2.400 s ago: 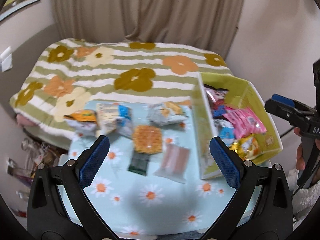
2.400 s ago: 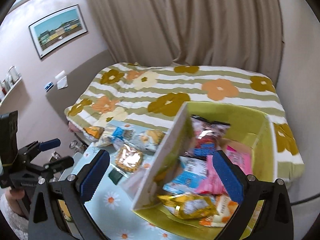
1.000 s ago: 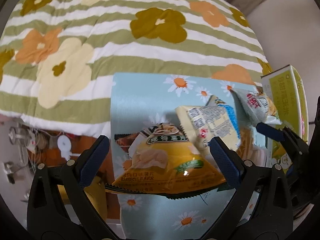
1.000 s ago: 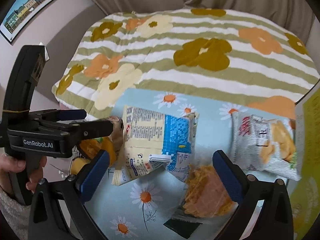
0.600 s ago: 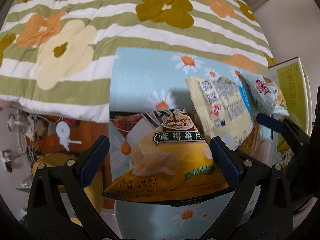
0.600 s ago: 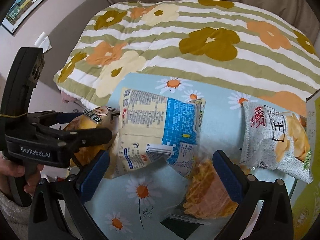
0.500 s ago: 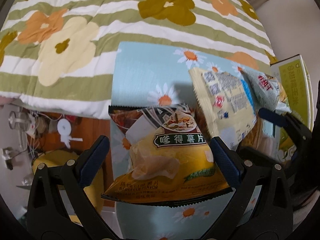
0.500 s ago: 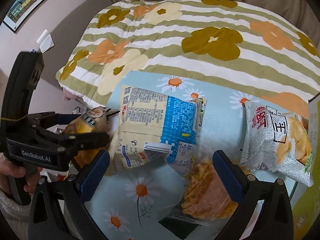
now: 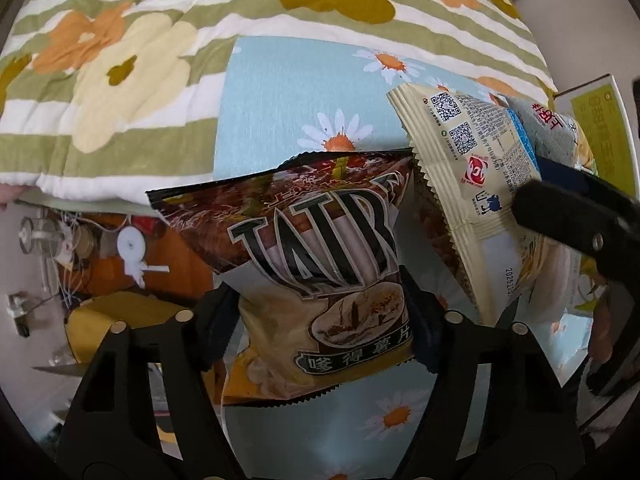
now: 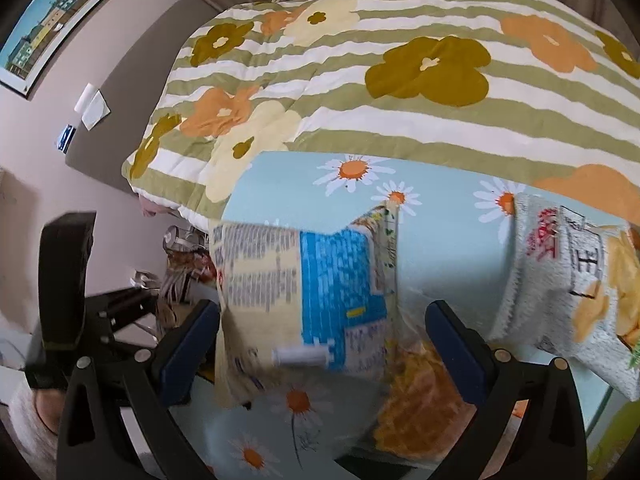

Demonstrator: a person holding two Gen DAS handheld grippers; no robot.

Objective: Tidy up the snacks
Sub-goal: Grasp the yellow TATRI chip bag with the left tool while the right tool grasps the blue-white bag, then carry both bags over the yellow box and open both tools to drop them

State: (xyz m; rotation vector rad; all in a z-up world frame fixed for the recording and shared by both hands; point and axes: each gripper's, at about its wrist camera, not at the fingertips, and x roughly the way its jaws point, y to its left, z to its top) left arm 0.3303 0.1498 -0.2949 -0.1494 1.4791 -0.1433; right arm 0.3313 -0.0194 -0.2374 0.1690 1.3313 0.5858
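Your left hand-held gripper (image 9: 320,320) has just been closing, and its blue pads now pinch the yellow-and-brown foil bag of potato chips (image 9: 320,264) by its two sides, at the left edge of the desk under its pale blue daisy-print cloth (image 9: 288,92). Your right hand-held gripper (image 10: 322,340) is released, its jaws spread wide over the cream-and-blue plastic snack packet (image 10: 296,300) without touching it (that view is motion-blurred, so fine print is unreadable). The packet lies on the cloth just beside the chip bag, overlapping a clear pack of orange wafer rounds (image 10: 420,408). To the right of these lies a grey-white bag of chips (image 10: 572,296), and beyond it the edge of the yellow-green cardboard box (image 9: 600,120). Behind the desk is the bed with its green-striped flowered quilt (image 10: 400,40).
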